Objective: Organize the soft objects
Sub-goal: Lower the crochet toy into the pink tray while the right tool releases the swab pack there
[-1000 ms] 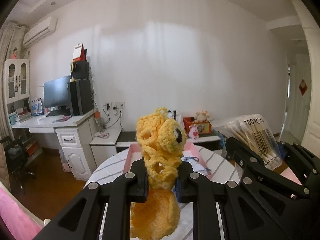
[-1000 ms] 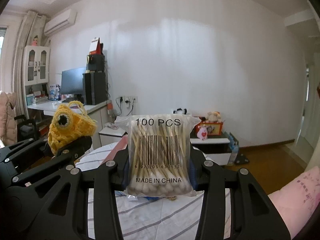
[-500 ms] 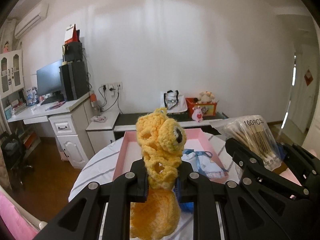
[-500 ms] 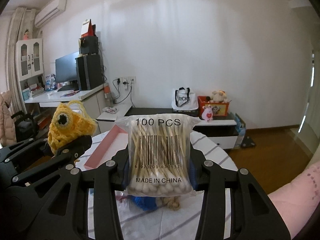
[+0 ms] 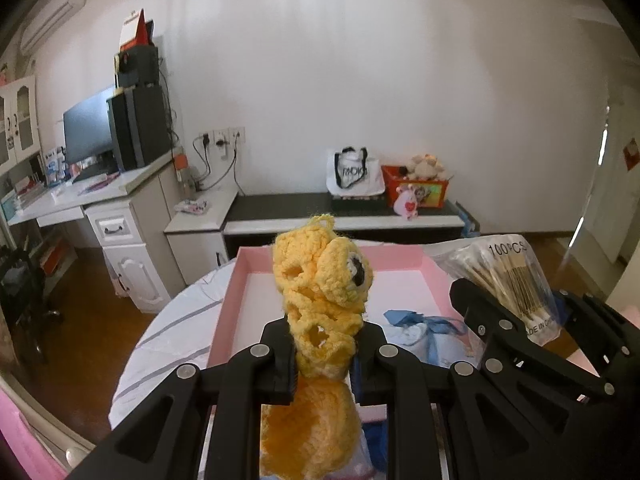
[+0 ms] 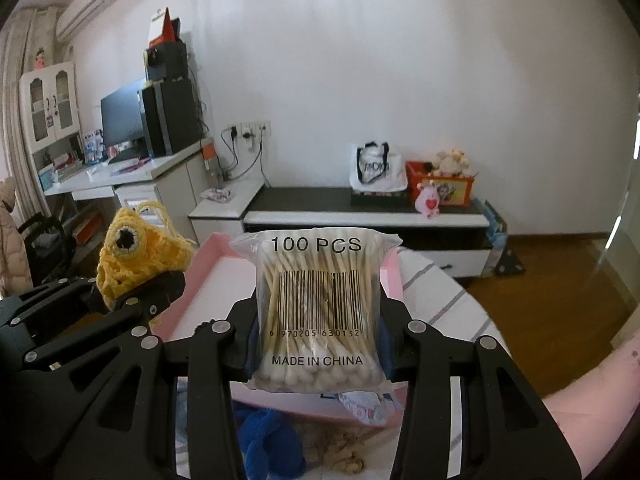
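Left hand-held gripper [image 5: 322, 354] is clamped on 1 yellow crochet toy [image 5: 320, 300], right hand-held gripper [image 6: 318, 338] on 1 swab bag [image 6: 316, 312], both above 1 pink tray [image 5: 232, 312] on the striped surface [image 5: 160, 344]. 1 blue cloth [image 5: 424, 328] lies in the tray.

A striped round table [image 5: 168, 344] bears a pink tray [image 5: 230, 312].

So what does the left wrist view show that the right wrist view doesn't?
Only the left wrist view shows the light blue cloth lying in the pink tray. Only the right wrist view shows the dark blue yarn on the table and the swab bag's barcode face-on. Both show the yellow crochet toy in the left gripper, the cotton swab bag in the right gripper, and the tray.
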`<state>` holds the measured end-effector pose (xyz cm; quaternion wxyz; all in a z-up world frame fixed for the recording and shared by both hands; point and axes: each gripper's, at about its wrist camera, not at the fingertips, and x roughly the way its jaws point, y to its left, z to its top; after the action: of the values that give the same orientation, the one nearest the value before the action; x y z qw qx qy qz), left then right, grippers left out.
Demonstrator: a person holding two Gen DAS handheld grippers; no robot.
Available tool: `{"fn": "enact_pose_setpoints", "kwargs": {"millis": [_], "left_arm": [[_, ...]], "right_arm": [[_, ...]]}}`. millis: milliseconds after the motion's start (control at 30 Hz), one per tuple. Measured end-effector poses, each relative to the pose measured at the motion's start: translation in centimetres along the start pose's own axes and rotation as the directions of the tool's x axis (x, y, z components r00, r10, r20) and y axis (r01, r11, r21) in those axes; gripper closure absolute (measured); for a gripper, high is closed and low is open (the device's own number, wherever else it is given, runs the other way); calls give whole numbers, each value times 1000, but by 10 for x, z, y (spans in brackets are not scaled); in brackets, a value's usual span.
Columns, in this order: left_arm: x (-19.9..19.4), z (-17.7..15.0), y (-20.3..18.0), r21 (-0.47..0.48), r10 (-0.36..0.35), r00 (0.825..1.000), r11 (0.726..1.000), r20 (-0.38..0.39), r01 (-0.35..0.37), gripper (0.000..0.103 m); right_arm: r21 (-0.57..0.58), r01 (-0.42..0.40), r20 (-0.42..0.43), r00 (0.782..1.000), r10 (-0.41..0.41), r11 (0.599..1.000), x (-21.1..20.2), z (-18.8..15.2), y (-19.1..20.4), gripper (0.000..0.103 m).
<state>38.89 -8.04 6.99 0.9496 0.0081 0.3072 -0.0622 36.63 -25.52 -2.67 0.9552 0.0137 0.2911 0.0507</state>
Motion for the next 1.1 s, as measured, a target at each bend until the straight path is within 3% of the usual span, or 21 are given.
{"fn": "enact_pose_setpoints", "kwargs": {"millis": [267, 533, 800, 1100], "left_arm": [[108, 46, 2, -8, -6, 995, 1000, -101, 6, 87], [181, 77, 11, -26, -33, 983, 999, -183, 28, 86], [205, 85, 21, -44, -11, 978, 999, -210, 2, 79], [195, 66, 11, -33, 42, 975, 998, -218, -50, 74]], "right_arm": [[31, -6, -98, 995, 9, 999, 54, -8, -11, 62], [19, 24, -157, 987, -20, 1000, 80, -16, -11, 61], [3, 58, -156, 986, -57, 998, 81, -14, -4, 58], [-24, 92, -163, 982, -95, 995, 83, -13, 0, 51]]}}
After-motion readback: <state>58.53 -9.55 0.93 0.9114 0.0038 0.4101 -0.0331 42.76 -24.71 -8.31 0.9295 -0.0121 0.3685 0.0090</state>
